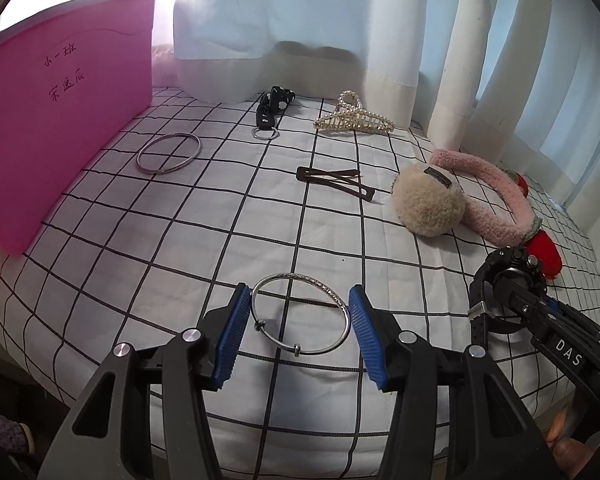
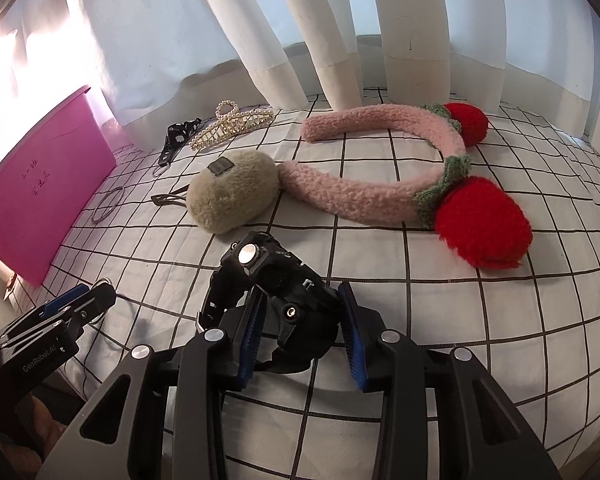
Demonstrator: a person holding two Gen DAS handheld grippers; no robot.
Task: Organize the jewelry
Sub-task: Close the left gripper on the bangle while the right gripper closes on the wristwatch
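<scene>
My left gripper (image 1: 296, 320) is wide open around the silver bangle (image 1: 300, 316) at bottom centre, nothing held yet. It's thin and flat on the sheet (image 1: 180, 240), so the pads could skate off. Right gripper (image 2: 300, 316) clamps the black watch (image 2: 276, 276); pink box (image 1: 52, 120) sits upper left.

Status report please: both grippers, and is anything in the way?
Left gripper open, straddling silver bangle. Right gripper shut on black watch. Path to pink bin clear.

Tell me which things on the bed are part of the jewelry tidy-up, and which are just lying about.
Job: silver bangle between left gripper fingers; plain bangle; black watch in right gripper; pink bin.

Lying about: pearl claw clip; brown hair clips; fluffy headband; curtains.
</scene>
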